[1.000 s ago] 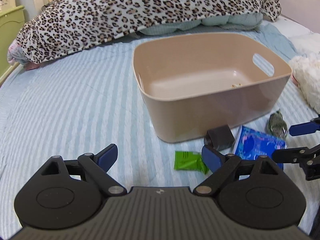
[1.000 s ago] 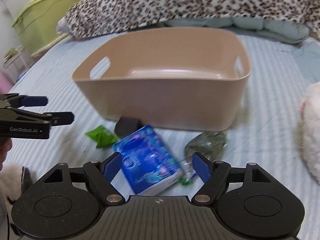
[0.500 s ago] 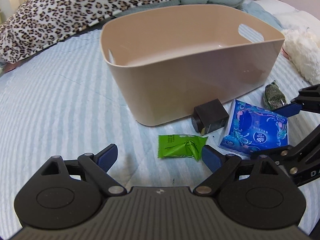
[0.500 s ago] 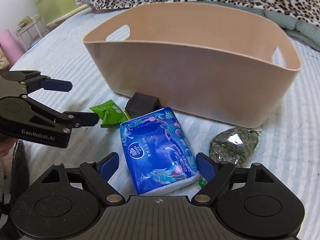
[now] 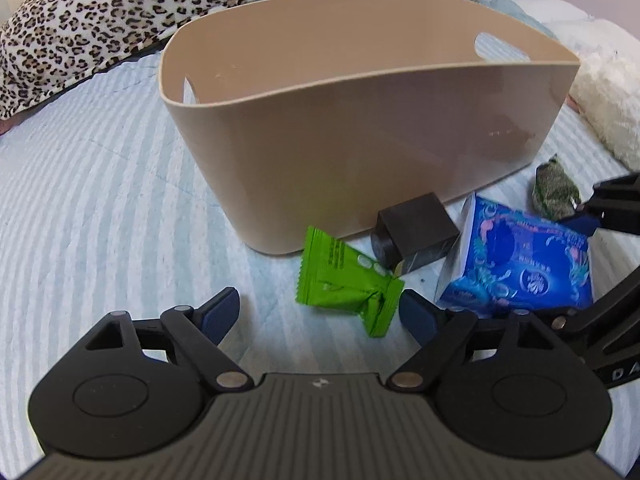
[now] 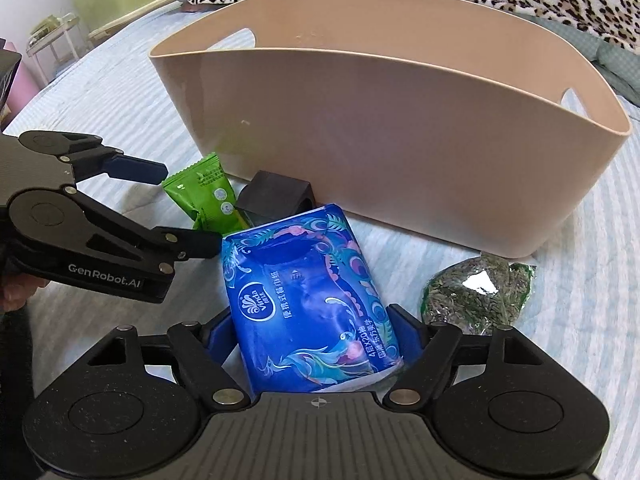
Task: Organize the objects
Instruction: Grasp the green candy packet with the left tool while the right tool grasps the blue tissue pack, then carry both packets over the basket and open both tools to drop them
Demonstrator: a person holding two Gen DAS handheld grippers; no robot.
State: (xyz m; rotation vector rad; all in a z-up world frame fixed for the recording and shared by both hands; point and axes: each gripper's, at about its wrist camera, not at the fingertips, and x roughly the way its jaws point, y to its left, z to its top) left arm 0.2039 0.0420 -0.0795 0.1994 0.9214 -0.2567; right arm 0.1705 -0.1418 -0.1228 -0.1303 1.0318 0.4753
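- Both claws have come lower and closer to the clutter since 0.5 s ago; the blue tissue pack (image 6: 310, 300), formerly ahead of the right claw (image 6: 310, 336), now lies between its 2 fingers, and the beige bin (image 5: 360, 132) fills more of each view.
- Right claw: jaws spread wide, one on each side of the tissue pack at its near end; whether the pads touch the wrapper cannot be told. Nothing lifted.
- Left claw (image 5: 320, 312): jaws wide apart, holding nothing. The green snack packet (image 5: 344, 280) lies on the bed just ahead of its right finger, crimped end nearest the pad.
- Blue tissue pack: flat on the striped bedsheet (image 5: 100, 200), in front of the bin, well outside it.
- Green snack packet: on the sheet, left of the tissue pack, close to the bin's near wall.
- Black box (image 5: 416, 236): between packet and tissue pack, against the bin's base.
- Clear bag of dark green contents (image 6: 476, 292): on the sheet right of the tissue pack, near the bin's corner.
- Beige bin: upright, 2 handle cutouts; interior floor hidden from both views.
- Leopard-print blanket (image 5: 100, 8): heaped behind the bin.
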